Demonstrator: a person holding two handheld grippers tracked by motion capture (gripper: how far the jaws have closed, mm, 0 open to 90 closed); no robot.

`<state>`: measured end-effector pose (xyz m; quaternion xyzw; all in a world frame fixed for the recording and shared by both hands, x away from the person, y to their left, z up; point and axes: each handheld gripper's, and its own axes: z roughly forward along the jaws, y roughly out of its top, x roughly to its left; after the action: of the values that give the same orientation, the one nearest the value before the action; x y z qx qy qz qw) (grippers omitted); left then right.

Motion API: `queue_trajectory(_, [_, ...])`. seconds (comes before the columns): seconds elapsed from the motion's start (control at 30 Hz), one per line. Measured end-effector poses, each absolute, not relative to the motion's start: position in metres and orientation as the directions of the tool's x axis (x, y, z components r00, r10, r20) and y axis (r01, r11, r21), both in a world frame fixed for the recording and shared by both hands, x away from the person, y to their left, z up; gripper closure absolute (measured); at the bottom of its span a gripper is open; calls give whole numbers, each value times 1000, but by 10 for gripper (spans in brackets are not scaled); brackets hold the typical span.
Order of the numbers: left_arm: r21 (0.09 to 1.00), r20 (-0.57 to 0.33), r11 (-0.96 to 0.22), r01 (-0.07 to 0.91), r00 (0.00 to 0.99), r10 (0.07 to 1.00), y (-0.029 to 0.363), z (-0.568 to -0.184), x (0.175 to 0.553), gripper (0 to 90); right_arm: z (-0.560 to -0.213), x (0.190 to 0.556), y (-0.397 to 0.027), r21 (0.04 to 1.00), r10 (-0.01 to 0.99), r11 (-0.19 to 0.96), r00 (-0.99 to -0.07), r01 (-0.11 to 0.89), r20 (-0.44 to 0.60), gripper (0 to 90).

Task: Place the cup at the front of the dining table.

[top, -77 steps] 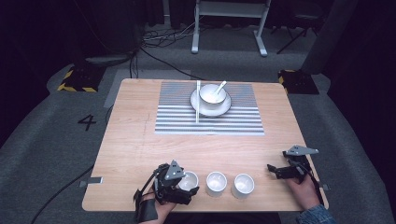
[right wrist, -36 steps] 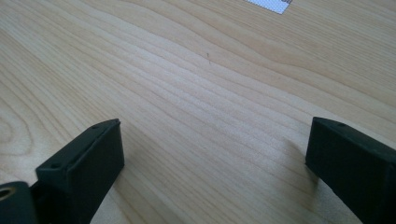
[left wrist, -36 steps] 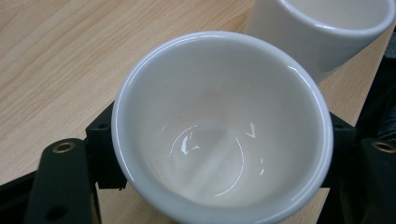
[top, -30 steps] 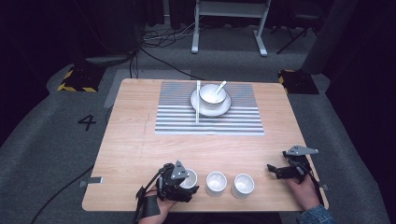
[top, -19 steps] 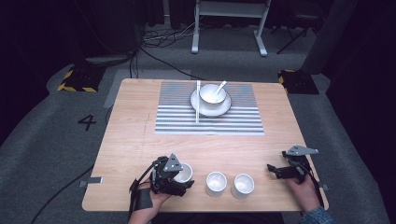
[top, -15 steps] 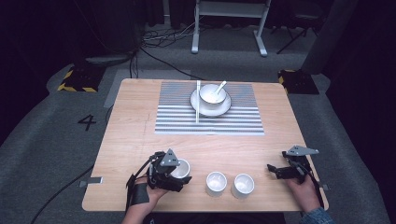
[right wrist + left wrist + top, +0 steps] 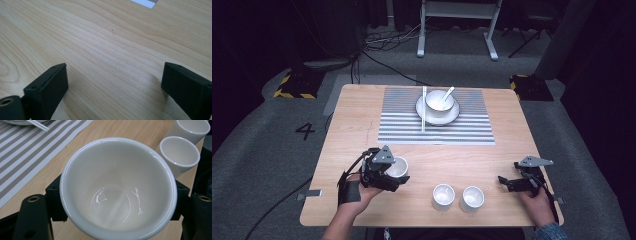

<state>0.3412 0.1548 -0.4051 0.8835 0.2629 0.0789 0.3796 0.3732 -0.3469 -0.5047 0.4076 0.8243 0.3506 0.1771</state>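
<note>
high view: the left gripper sits over the table's near left part, forearm entering from below, jaws clamped on a white cup that seems lifted clear, though its base is hidden. the right gripper rests near the right edge, jaws spread wide around bare wood.

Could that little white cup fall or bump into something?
Maybe. The left hand-held gripper squeezes the smooth white cup only by its sides, so it might slip out. Two more cups stand close by, and a careless swing might knock them over.
</note>
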Motion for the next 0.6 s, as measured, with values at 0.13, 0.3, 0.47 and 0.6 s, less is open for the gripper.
queue_trajectory(0.13, [703, -52, -584, 406, 848, 527, 161, -396, 351, 265, -505, 373, -347, 723, 796, 422, -605, 548, -6, 70])
queue_trajectory(0.3, [697, -32, -598, 397, 850, 526, 165, -387, 365, 265, -505, 373, -347, 722, 796, 422, -605, 548, -7, 70])
queue_trajectory(0.47, [702, -22, -593, 396, 843, 537, 167, -381, 379, 265, -505, 373, -347, 723, 796, 422, -605, 547, -7, 70])
queue_trajectory(0.6, [714, -11, -584, 386, 840, 542, 167, -375, 390, 265, -505, 373, -347, 722, 798, 421, -602, 549, -7, 69])
